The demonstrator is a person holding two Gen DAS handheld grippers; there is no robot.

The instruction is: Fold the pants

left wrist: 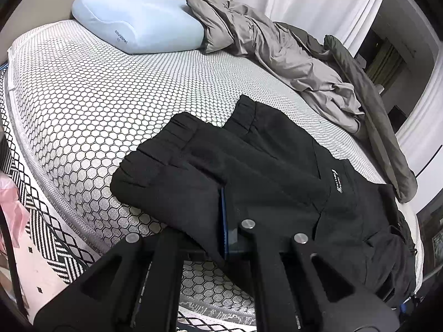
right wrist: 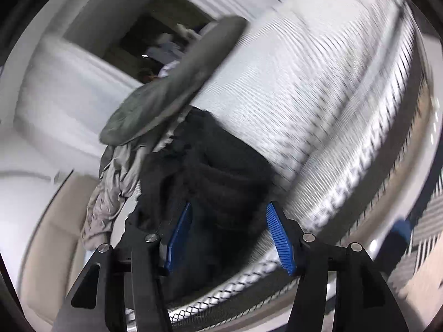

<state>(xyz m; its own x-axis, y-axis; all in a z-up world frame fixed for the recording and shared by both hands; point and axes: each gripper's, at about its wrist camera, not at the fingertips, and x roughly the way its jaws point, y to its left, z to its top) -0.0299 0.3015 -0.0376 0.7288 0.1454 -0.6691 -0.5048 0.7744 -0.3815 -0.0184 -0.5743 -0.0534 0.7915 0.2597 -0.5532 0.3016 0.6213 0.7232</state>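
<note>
In the left wrist view, black pants lie on the bed, near its front edge, the elastic waistband toward the middle of the mattress and the rest running off to the right. A small white label shows on the fabric. The left gripper has its fingers closed tight on a fold of the pants, only a thin blue pad edge showing between the cloth. Behind the pants a pale blue pillow rests at the headboard, and a crumpled grey blanket trails along the right side of the bed. A black-and-white patterned rug lies on the floor to the left. The right wrist view is blurred and rolled to one side. The right gripper has its blue-padded fingers about half spread, with a bunch of the pants lying between them; the pads do not appear to press on the cloth, though the blur makes contact hard to judge. The blanket hangs just left of the pants, and the mattress fills the upper right.
</note>
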